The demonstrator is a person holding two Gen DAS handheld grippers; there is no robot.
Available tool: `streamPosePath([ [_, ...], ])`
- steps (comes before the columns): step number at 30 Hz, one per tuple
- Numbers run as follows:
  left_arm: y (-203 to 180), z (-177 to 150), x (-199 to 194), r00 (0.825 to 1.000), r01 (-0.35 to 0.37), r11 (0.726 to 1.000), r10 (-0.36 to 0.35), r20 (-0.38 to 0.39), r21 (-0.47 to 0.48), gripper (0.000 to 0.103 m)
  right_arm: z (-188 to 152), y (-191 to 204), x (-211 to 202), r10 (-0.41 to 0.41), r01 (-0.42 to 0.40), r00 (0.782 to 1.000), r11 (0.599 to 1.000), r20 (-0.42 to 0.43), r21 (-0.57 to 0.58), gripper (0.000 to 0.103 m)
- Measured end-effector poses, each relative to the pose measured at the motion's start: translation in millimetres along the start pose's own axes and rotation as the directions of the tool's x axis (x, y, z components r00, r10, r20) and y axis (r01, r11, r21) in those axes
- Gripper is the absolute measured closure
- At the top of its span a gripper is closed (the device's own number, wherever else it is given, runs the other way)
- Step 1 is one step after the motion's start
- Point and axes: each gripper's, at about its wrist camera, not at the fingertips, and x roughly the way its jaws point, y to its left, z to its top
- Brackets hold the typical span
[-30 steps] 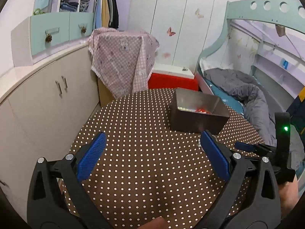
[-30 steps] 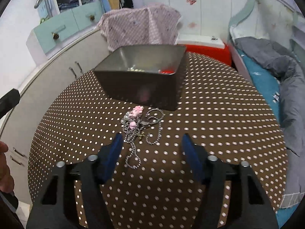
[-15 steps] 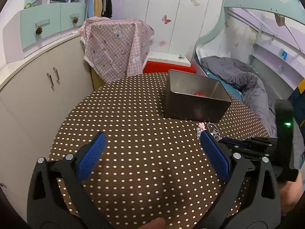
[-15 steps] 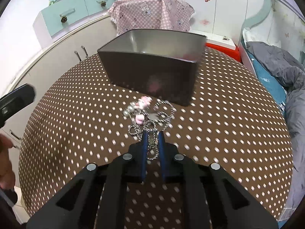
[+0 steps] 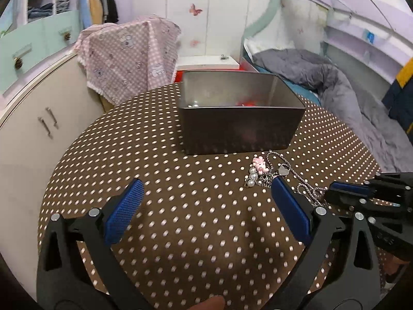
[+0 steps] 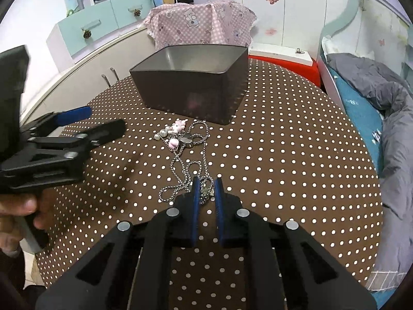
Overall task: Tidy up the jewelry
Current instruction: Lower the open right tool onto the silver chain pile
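Observation:
A silver chain necklace (image 6: 192,155) with a heart pendant lies tangled with pink charms and pearl beads (image 6: 170,133) on the dotted tablecloth, just in front of a grey metal box (image 6: 191,90). My right gripper (image 6: 205,183) is shut on the near end of the chain, which is stretched toward me. In the left wrist view the jewelry (image 5: 265,171) lies beside the right finger of my left gripper (image 5: 206,193), which is open and empty. The box (image 5: 240,126) holds something red inside. The right gripper (image 5: 346,190) shows at the right there.
The round table (image 6: 296,168) has a brown cloth with white dots. A bed with grey bedding (image 6: 382,98) is to the right, white cabinets (image 5: 33,118) to the left, and a pink-covered object (image 5: 131,54) behind the table.
My right gripper closed on the chain and pulled its near end back toward me, stretching it out. My left gripper moved in closer to the box and the jewelry.

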Motion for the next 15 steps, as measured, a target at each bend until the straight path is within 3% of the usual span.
streamPosePath([
  [6,-11,7,30,0.998,-0.001,0.998,0.005,-0.055,0.068,0.007,3,-3,0,0.006,-0.006,1.0,1.0,0.01,0.011,0.069],
  [9,-13,11,37,0.997,0.017,0.997,-0.011,-0.076,0.08,0.014,5,-5,0,0.009,-0.009,1.0,1.0,0.014,0.015,0.066],
  [15,-24,18,38,0.998,0.03,0.992,-0.022,-0.065,0.126,0.015,7,-4,2,0.014,-0.014,1.0,1.0,0.014,0.014,0.066],
])
